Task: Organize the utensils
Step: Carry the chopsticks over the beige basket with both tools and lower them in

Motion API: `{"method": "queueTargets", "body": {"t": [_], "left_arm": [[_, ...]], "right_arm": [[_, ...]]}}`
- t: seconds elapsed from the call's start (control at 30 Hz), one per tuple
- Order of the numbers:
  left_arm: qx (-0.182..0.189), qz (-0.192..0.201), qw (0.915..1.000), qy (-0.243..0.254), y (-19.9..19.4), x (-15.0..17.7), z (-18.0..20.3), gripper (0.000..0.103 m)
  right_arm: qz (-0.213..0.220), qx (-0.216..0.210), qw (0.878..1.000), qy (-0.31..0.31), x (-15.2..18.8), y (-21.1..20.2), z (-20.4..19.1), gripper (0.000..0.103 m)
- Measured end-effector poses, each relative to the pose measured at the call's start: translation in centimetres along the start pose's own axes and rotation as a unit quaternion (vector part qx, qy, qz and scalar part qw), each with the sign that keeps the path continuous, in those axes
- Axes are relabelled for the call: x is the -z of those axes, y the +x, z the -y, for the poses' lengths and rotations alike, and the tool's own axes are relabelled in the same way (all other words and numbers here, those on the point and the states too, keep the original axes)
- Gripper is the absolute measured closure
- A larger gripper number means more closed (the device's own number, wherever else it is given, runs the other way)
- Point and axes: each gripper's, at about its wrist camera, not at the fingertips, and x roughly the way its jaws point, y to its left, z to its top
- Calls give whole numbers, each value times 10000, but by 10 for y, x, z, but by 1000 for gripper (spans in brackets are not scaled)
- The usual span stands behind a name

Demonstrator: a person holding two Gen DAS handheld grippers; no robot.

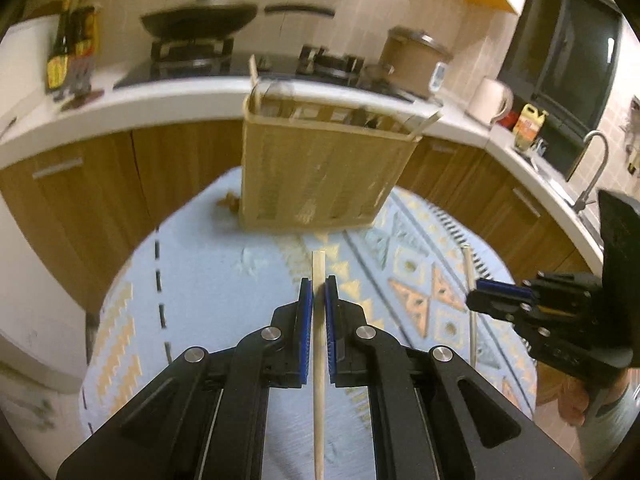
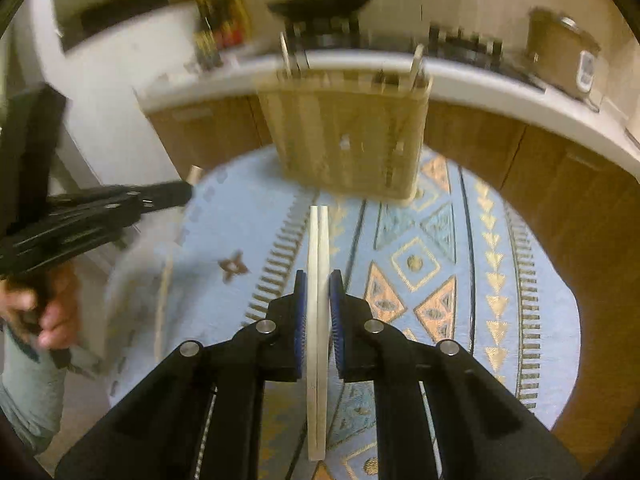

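Left gripper (image 1: 319, 292) clamped on a wooden chopstick (image 1: 318, 368), above the patterned tablecloth (image 1: 208, 280). Right gripper (image 2: 318, 288) closed on a pale flat utensil (image 2: 318, 320), likewise held above the cloth. Farther off, at the table's far edge, a bamboo utensil holder (image 1: 320, 172) with sticks poking out. Beyond, kitchen counter (image 1: 160, 100) and black pan (image 1: 200, 20).

The left claw (image 1: 319, 292) points straight ahead toward 12 o'clock. Its two blue pads (image 1: 306, 308) are squeezed in tight on a thin stick (image 1: 319, 360). The right claw (image 2: 319, 288) points to 12 o'clock too, and its blue pads (image 2: 335, 312) pinch a flat pale stick (image 2: 318, 320). In the right camera, a bare hand (image 2: 48, 312) at 9 o'clock grips the left claw's handle.
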Motion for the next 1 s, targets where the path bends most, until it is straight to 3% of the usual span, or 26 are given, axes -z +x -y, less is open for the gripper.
{"method": "queueTargets", "body": {"t": [0.17,0.4,0.6,0.87,1.0], "left_arm": [[48,415,9990,127,-22,-13,18,99],[-95,1111,9933,319,-51,-57,36,99],[-150,2069,9776,367,-78,-112,45,99],[110,2902,9568,115,-70,-162,48,99],[236,3120,9498,-74,-52,-175,43,99]], "right_arm": [[972,-234,9950,28,-14,-39,9,94],[2010,-143,9794,148,-70,-78,15,94],[2444,68,9694,199,-123,-87,20,94],[2963,590,9528,312,-178,-76,29,94],[3096,857,9461,404,-196,-58,41,94]]}}
